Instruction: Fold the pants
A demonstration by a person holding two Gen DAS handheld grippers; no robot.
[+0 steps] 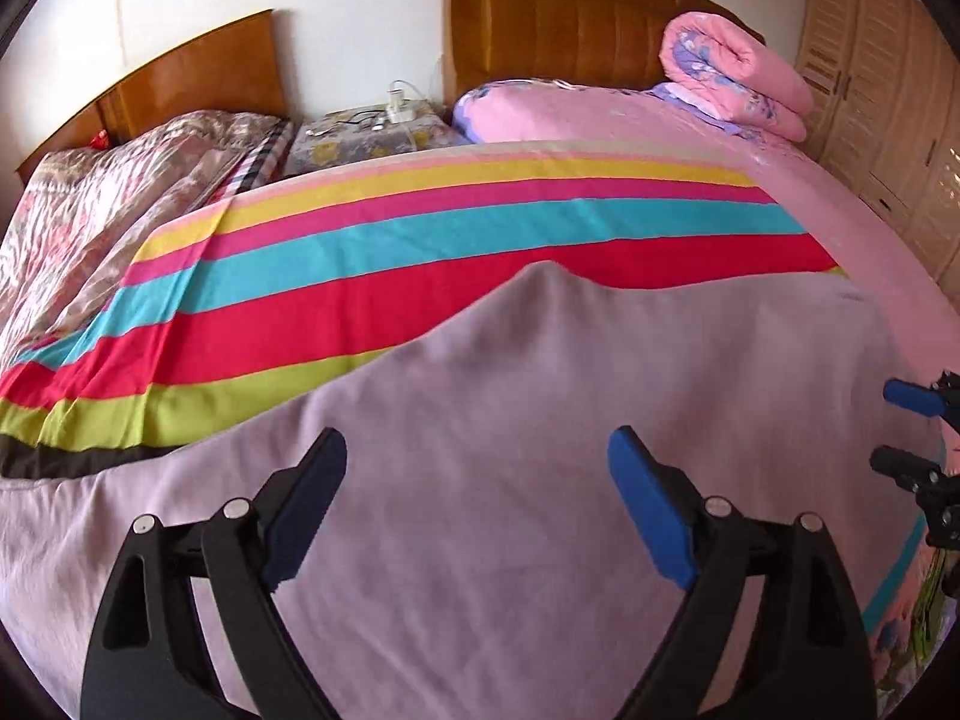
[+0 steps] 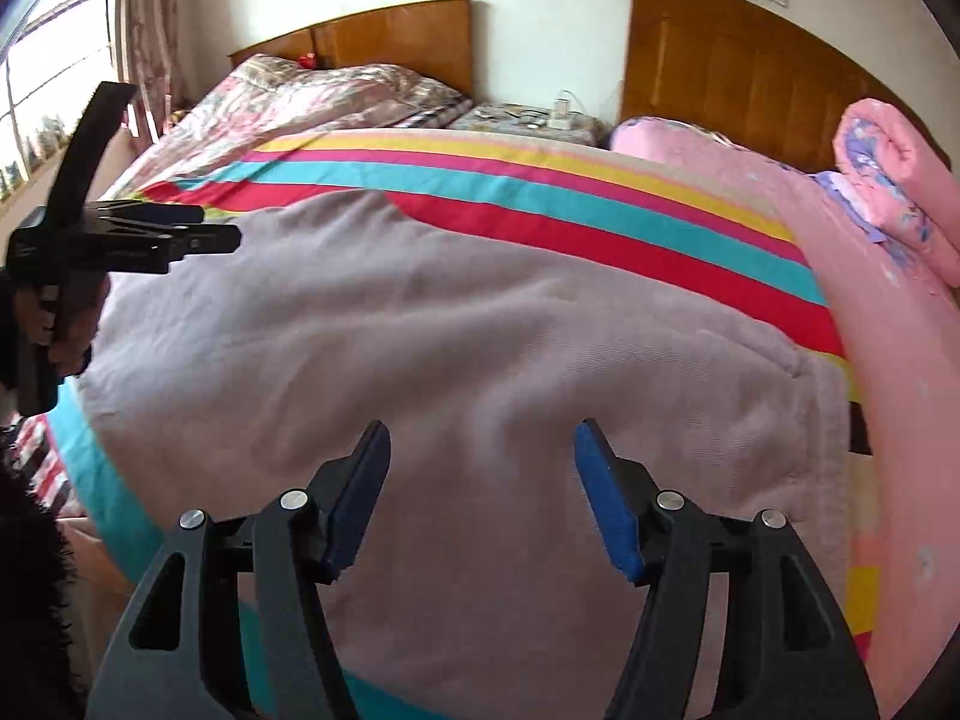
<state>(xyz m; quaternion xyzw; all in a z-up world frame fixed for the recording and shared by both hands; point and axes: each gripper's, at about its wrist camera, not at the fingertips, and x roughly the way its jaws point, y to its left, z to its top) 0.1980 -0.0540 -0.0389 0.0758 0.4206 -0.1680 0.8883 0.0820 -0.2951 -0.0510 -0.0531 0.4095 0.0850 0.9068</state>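
Note:
The pale lilac pants (image 1: 492,420) lie spread flat on the striped bed cover, also shown in the right wrist view (image 2: 450,348). My left gripper (image 1: 477,450) hovers just above the cloth with its jaws wide open and empty. My right gripper (image 2: 480,444) is also open and empty above the pants, near the ribbed waistband (image 2: 831,420). The right gripper's fingers (image 1: 912,399) show at the right edge of the left wrist view. The left gripper (image 2: 198,234) shows at the far left of the right wrist view.
The striped cover (image 1: 420,240) lies over a pink bedsheet (image 1: 600,120). A rolled pink quilt (image 1: 738,78) sits by the wooden headboard (image 1: 558,18). A second bed with a floral quilt (image 1: 108,192) is at left, a cluttered nightstand (image 1: 372,132) between them. A wardrobe (image 1: 882,90) stands right.

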